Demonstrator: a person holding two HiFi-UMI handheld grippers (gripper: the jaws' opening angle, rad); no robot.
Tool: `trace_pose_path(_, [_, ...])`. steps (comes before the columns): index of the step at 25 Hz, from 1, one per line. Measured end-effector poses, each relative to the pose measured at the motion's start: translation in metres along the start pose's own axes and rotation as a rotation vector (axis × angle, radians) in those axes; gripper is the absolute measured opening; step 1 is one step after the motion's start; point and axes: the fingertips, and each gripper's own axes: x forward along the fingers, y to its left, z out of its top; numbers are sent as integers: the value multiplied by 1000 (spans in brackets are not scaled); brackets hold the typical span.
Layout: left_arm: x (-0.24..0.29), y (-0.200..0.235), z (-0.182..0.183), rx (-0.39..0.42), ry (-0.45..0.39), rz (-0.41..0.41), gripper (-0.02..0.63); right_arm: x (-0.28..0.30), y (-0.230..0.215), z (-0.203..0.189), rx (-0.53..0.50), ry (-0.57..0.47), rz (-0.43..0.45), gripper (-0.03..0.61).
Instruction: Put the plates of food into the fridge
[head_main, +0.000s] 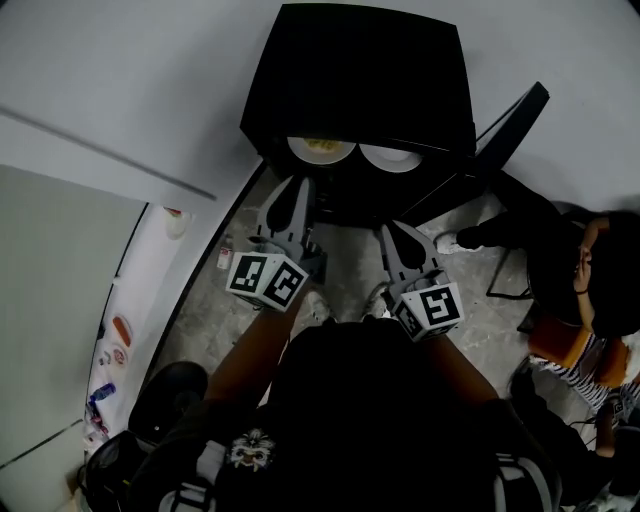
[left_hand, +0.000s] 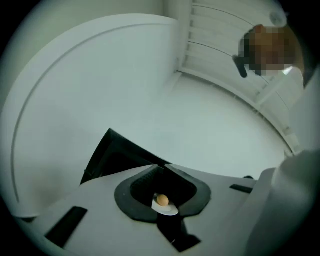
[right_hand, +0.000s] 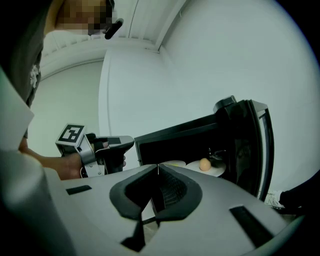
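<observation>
In the head view, the fridge (head_main: 360, 70) is seen from above with its door (head_main: 510, 120) swung open to the right. 2 plates (head_main: 320, 148) are set side by side at the front of its shelf, so the task's things are judged to be inside already. The left gripper (head_main: 293, 190) and right gripper (head_main: 392, 232) are held out level just in front of the opening, apart from the plates, which suggests both are free for the door. In the left gripper view, the jaws are seen pressed together at the tips with nothing pinched. A plate with a round brown piece of food (left_hand: 162, 200) is only glimpsed far off through the hollow behind the tips. That view is tilted, with a black corner of the fridge set against the white wall (left_hand: 125, 90). In the right gripper view, the jaws are likewise closed on nothing. Past them the 2 plates are seen resting on the shelf, the right 1 carrying the round food, and the door stands open at the right edge. The left gripper is seen there just beside the fridge's left edge, and no contact can be made out. Shutting the door is judged to be the step that remains.
</observation>
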Motion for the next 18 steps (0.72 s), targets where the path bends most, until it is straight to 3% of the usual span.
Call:
trace_pose_path(3, [-5, -16, -1, 171, 47, -14, 23, 0, 11, 18, 2, -60, 33, 25])
trace_pose_path(9, [-29, -45, -1, 370, 107, -64, 21, -1, 27, 63, -64, -179, 62, 25])
trace_pose_path(12, [-37, -51, 0, 418, 118, -52, 23, 0, 27, 87, -100, -228, 34, 25])
trace_pose_path(18, [-45, -58, 10, 438, 98, -47, 23, 1, 36, 118, -247, -271, -32, 25])
